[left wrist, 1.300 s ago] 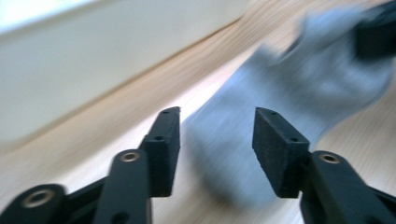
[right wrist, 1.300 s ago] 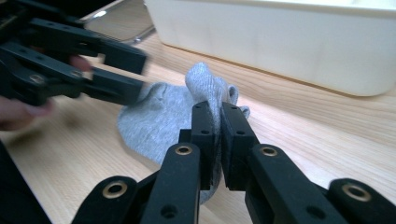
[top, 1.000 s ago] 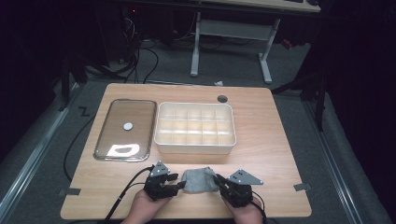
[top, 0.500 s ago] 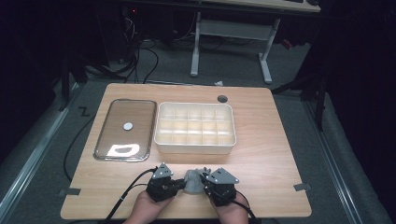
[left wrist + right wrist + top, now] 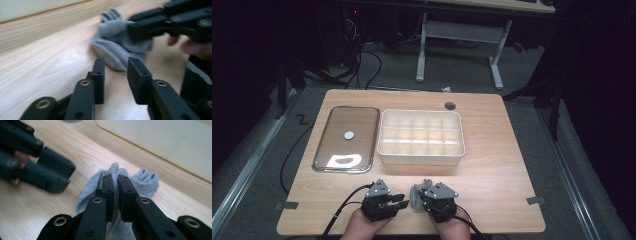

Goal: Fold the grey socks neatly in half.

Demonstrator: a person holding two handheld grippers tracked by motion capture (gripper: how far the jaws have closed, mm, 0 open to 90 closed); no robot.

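A grey sock [image 5: 416,195] lies bunched on the wooden table [image 5: 502,175] near its front edge. My right gripper [image 5: 115,180] is shut on a fold of the sock [image 5: 146,182], and the fabric is pinched between its pads. In the high view the right gripper [image 5: 421,198] sits just right of the sock. My left gripper [image 5: 115,67] is open with nothing between its fingers, and the sock [image 5: 113,41] lies just beyond its tips. In the high view the left gripper [image 5: 401,201] is close on the sock's left.
A cream divided box [image 5: 421,161] with several compartments stands mid-table behind the grippers. A glass lid with a metal rim [image 5: 346,139] lies to its left. A round grommet hole [image 5: 450,105] is at the back. A hand holds each gripper at the front edge.
My right gripper has moved left with the sock's end, bunching the flat sock up toward the left gripper. The left gripper has barely moved.
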